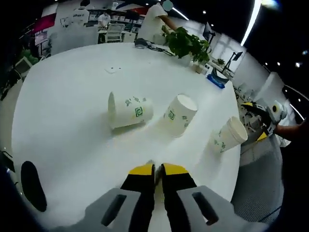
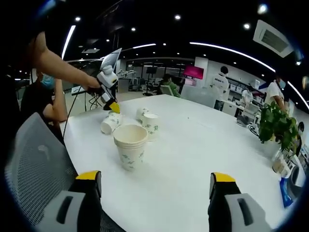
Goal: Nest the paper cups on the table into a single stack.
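Observation:
White paper cups with green print lie on a round white table point(image 1: 72, 111). In the left gripper view one cup point(image 1: 129, 110) lies on its side and a second cup point(image 1: 180, 114) stands beside it. A third cup point(image 1: 229, 135) is near the table's right edge. My left gripper point(image 1: 158, 169) hovers shut and holds nothing, short of the cups. In the right gripper view a nested stack of cups point(image 2: 130, 145) stands upright straight ahead, with loose cups point(image 2: 151, 124) behind it. My right gripper point(image 2: 155, 179) is wide open before the stack. The left gripper point(image 2: 110, 84) hangs over a tipped cup point(image 2: 110, 124).
A potted plant point(image 1: 188, 44) and a blue item point(image 1: 217, 79) stand at the table's far side. A grey mesh chair point(image 2: 34, 164) stands at the near edge. A black object point(image 1: 33, 186) lies on the table. People stand in the background.

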Tool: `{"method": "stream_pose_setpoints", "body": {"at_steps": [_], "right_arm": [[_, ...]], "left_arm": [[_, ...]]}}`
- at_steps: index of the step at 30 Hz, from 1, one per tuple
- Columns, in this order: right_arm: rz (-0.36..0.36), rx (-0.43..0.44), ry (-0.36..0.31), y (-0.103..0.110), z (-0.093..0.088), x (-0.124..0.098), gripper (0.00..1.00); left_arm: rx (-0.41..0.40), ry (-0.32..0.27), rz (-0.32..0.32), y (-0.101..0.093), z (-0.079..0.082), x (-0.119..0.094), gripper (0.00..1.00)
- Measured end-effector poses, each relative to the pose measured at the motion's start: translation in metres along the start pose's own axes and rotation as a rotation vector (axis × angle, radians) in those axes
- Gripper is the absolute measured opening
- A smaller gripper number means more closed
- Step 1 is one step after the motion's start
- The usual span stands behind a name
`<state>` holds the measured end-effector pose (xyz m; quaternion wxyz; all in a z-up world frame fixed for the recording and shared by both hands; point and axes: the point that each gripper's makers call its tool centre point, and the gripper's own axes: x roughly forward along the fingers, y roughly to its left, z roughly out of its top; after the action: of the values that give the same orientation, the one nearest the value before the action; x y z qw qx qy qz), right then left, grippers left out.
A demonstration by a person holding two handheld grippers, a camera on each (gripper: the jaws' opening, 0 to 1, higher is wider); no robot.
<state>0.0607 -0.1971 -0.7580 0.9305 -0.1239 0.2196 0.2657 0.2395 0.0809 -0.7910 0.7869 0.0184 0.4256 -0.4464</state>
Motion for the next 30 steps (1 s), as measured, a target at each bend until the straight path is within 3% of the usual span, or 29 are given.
{"method": "stream_pose_setpoints", "body": {"at_steps": [6,13,19,27,30], "right_arm": [[0.003,-0.001,0.004,0.0,-0.001,0.001,0.94],[0.007,-0.004,0.007,0.003,0.0,0.0,0.94],[0.017,-0.003,0.005,0.005,0.002,0.0,0.94],[0.017,-0.003,-0.001,0.004,0.002,0.0,0.94],[0.015,-0.001,-0.005,0.002,0.001,0.0,0.94]], "left_arm": [[0.01,0.024,-0.015,-0.006,-0.002,-0.003,0.0],[0.021,0.004,-0.03,-0.028,0.002,-0.011,0.0],[0.083,-0.019,-0.026,-0.048,0.008,-0.02,0.0],[0.125,-0.081,-0.037,-0.073,0.03,-0.033,0.0],[0.157,-0.107,-0.051,-0.092,0.043,-0.038,0.0]]}}
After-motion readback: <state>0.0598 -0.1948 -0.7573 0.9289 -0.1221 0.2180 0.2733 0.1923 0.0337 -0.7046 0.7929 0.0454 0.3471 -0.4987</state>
